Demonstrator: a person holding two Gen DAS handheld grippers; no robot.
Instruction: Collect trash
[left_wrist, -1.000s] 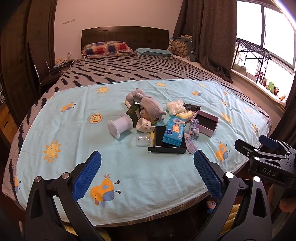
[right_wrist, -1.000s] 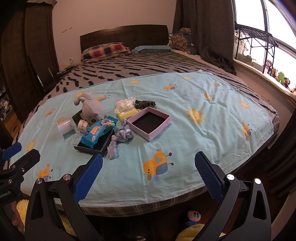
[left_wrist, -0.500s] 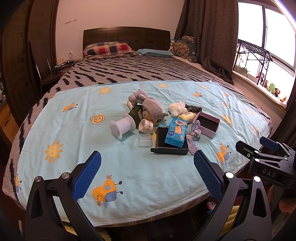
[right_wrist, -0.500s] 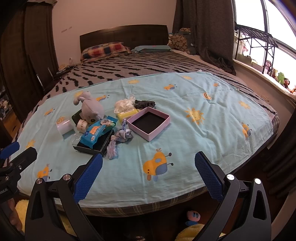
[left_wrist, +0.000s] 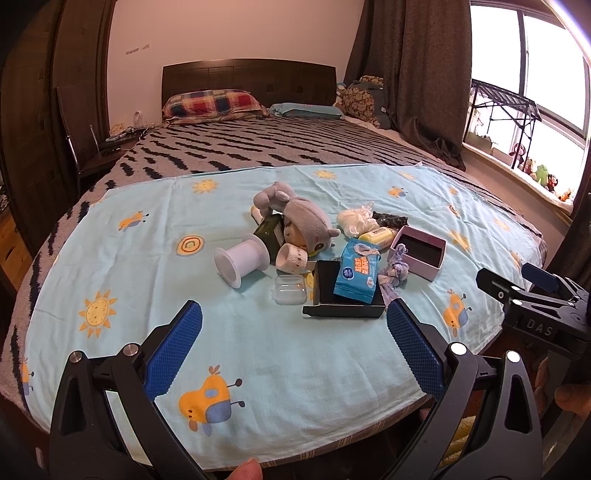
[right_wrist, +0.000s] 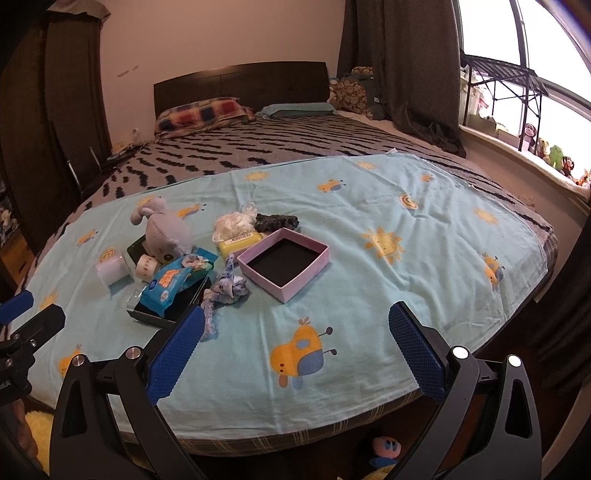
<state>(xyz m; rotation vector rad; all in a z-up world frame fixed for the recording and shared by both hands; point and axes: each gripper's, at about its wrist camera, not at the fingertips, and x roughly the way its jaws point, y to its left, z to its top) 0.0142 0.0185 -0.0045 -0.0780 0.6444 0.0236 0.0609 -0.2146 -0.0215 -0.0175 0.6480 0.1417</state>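
Note:
A heap of items lies on the light blue sheet (left_wrist: 258, 354) at the foot of the bed: a grey plush toy (left_wrist: 303, 221), a white spool (left_wrist: 240, 260), a tape roll (left_wrist: 291, 258), a clear small case (left_wrist: 290, 294), a blue wipes pack (left_wrist: 357, 271) on a black tray (left_wrist: 345, 306), a pink open box (left_wrist: 419, 251), a white crumpled wad (left_wrist: 356, 221) and a yellow pack (left_wrist: 378, 235). My left gripper (left_wrist: 293, 350) is open in front of the heap, holding nothing. My right gripper (right_wrist: 293, 350) is open near the bed's front edge, right of the pink box (right_wrist: 284, 260).
The striped blanket (left_wrist: 258, 151) and pillows (left_wrist: 214, 105) fill the far bed. A chair (left_wrist: 85, 147) stands at the left, curtains (left_wrist: 413, 74) and a window sill with toys (left_wrist: 535, 177) at the right. A small toy (right_wrist: 386, 448) lies on the floor under the bed edge.
Both views have drawn slightly closer to the heap on the sheet. The grippers stay open and nothing on the bed has moved.

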